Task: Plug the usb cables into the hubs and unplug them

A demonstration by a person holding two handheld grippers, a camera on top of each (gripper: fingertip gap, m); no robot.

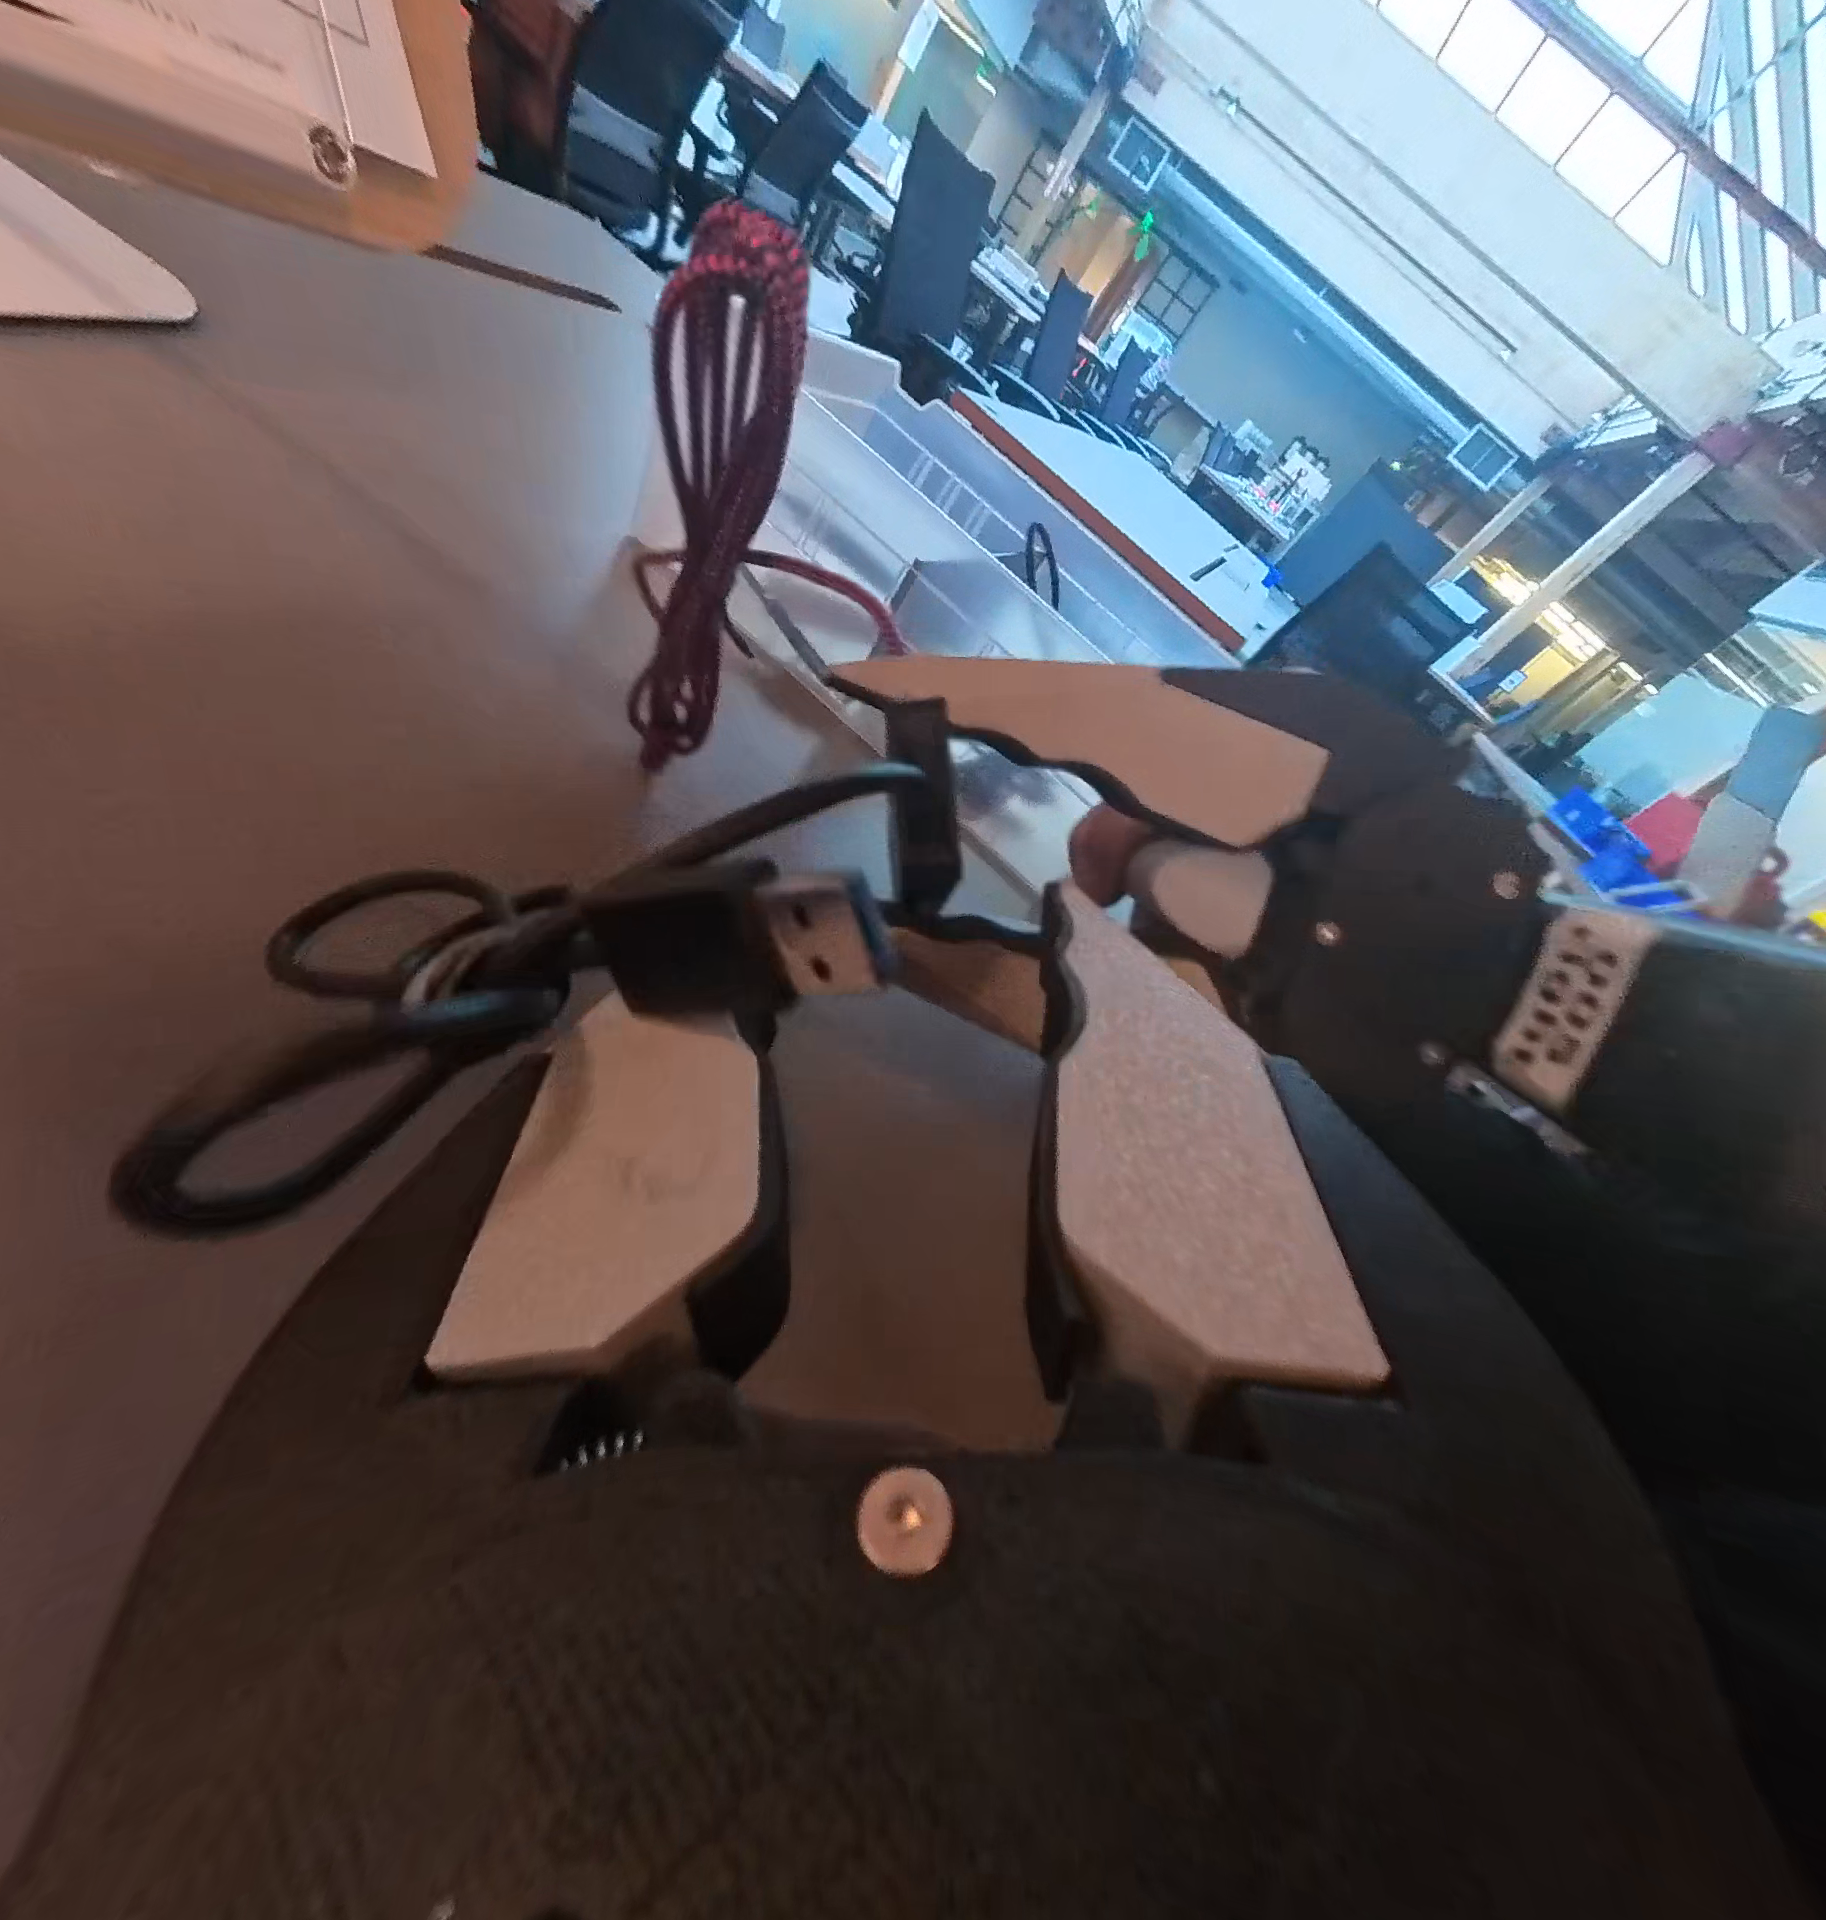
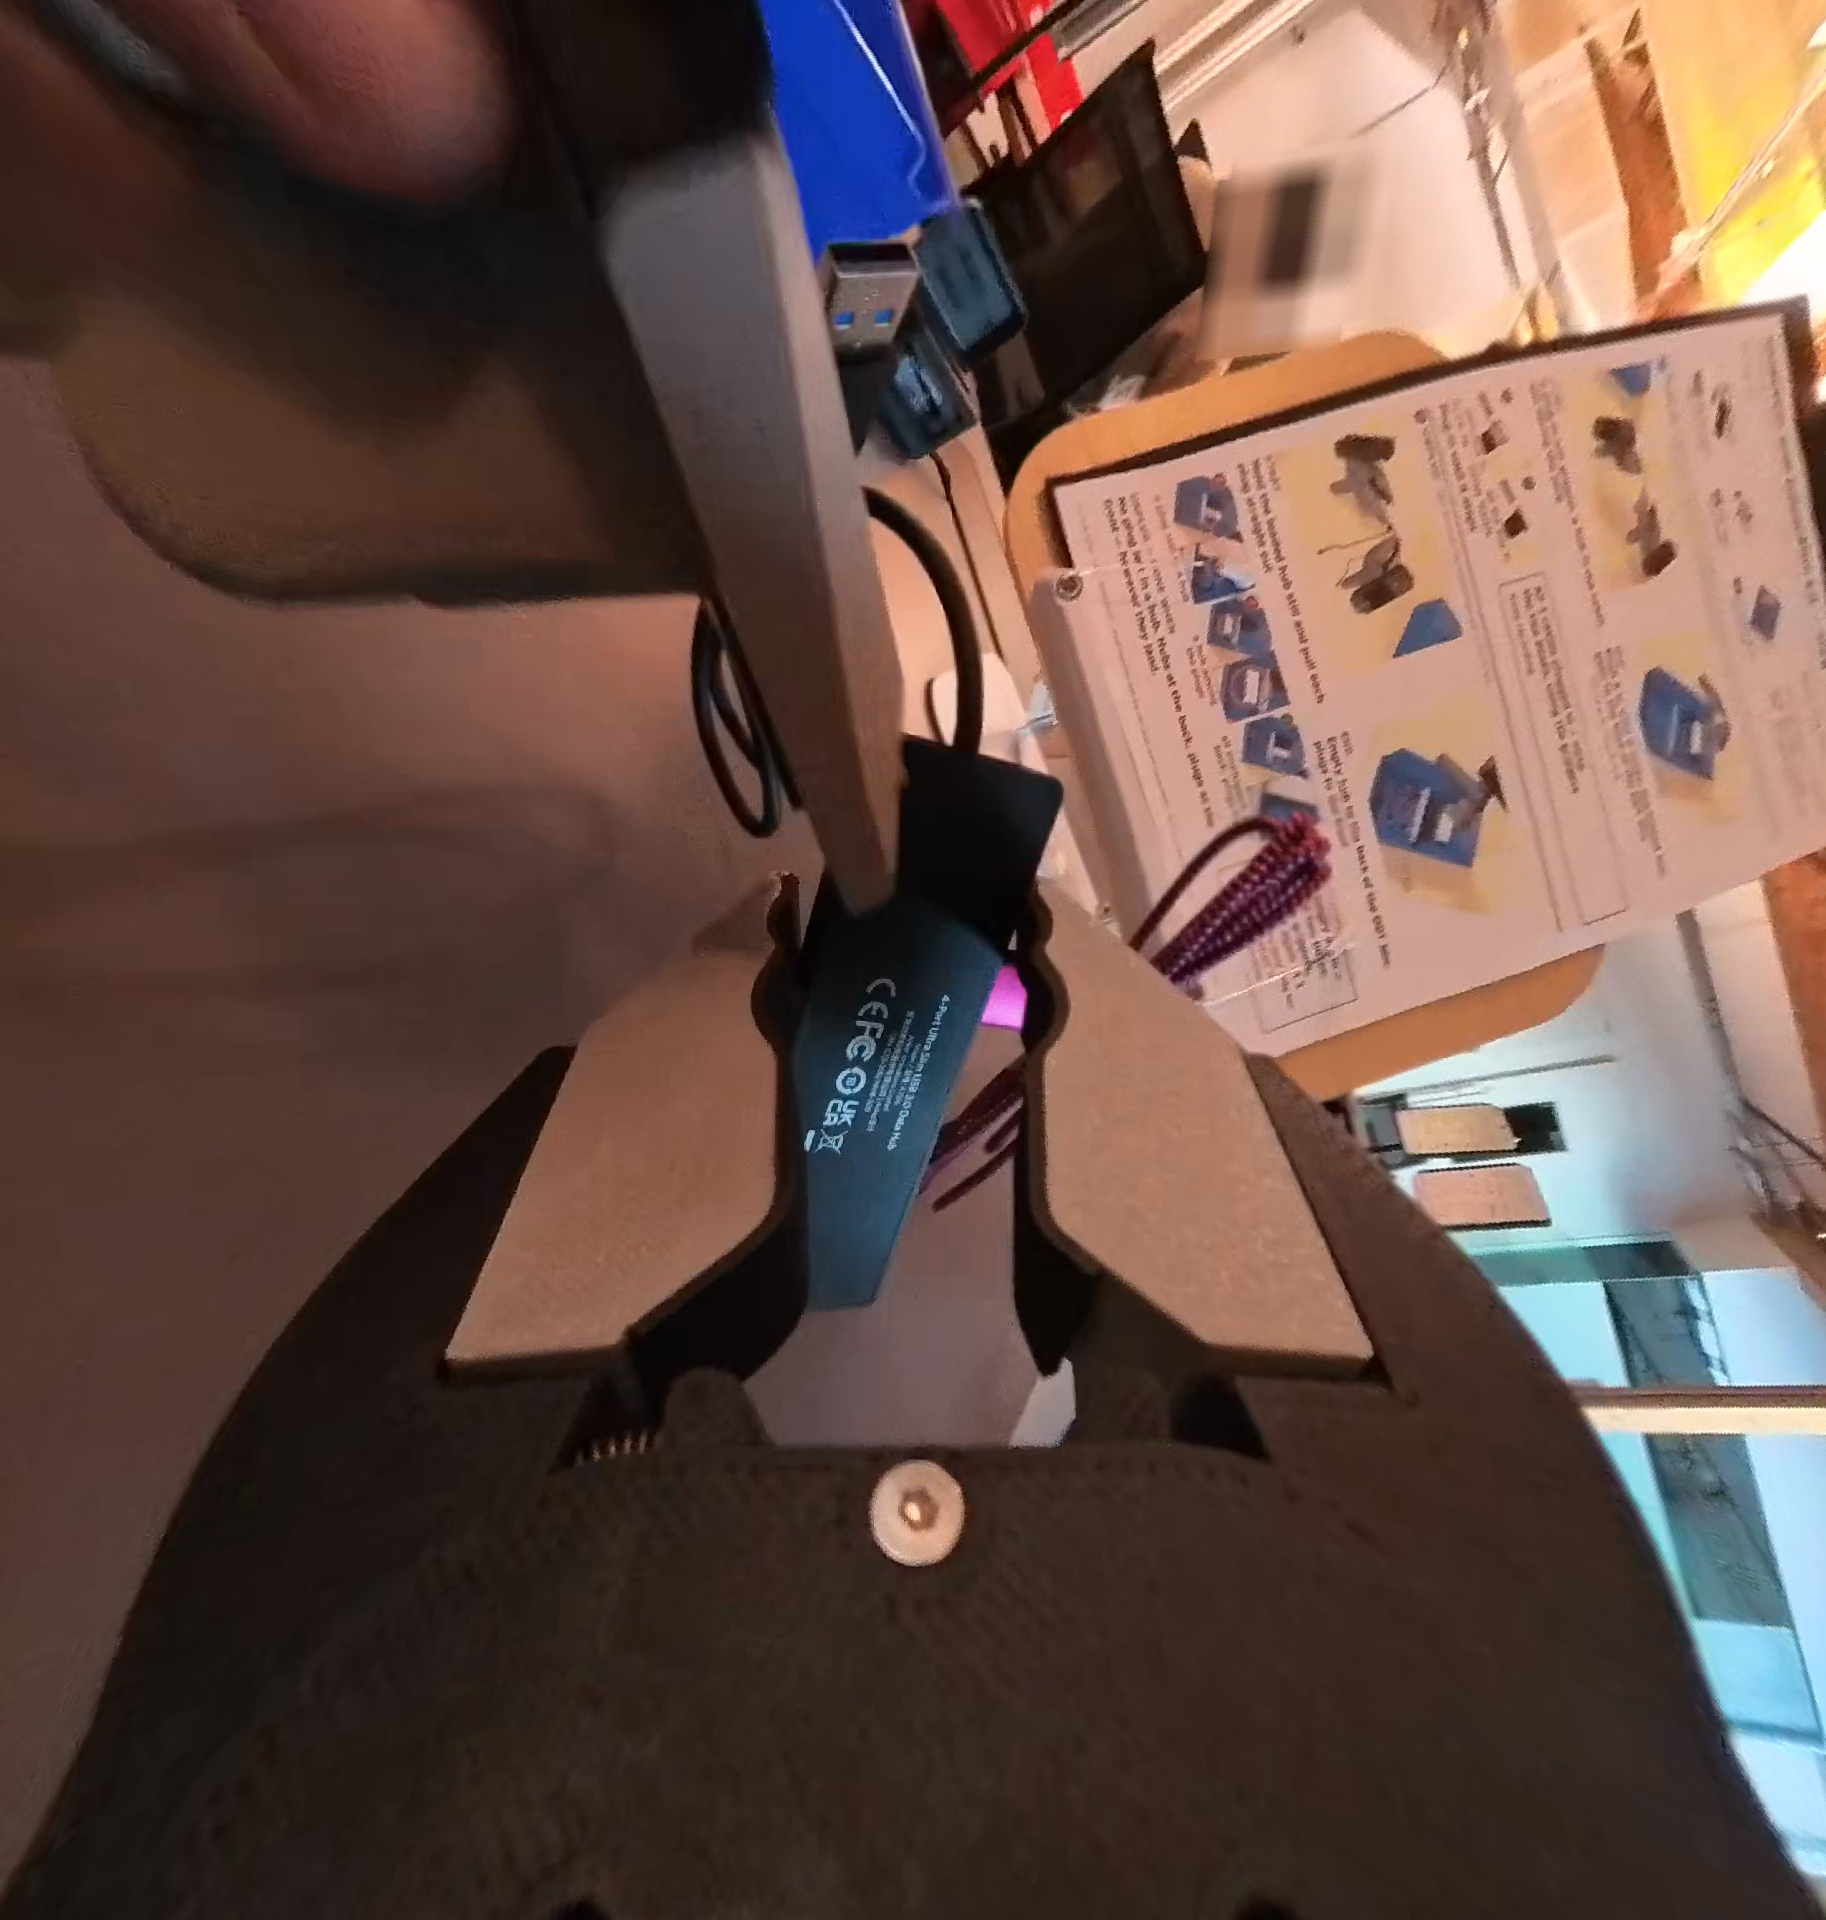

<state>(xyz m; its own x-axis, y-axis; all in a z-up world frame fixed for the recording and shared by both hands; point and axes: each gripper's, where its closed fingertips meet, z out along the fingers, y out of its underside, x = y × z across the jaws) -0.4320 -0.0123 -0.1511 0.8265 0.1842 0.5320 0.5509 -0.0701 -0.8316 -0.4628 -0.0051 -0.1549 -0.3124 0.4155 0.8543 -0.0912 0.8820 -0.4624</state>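
Left gripper (image 1: 909, 935), fingers apart, USB plug (image 1: 826, 940) resting frame-centre on one finger; right gripper (image 2: 909, 935) clamped the black hub (image 2: 878, 1122) mid-frame; better to square plug with port, then push straight.

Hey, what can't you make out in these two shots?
Hub ports: right wrist view shows only its printed back; left view, edge-on and blurred.
USB plug grip: left wrist view, its body hides whether the left gripper clamps it.
Red braided cable ends: left wrist view, a strand vanishes behind the right gripper.
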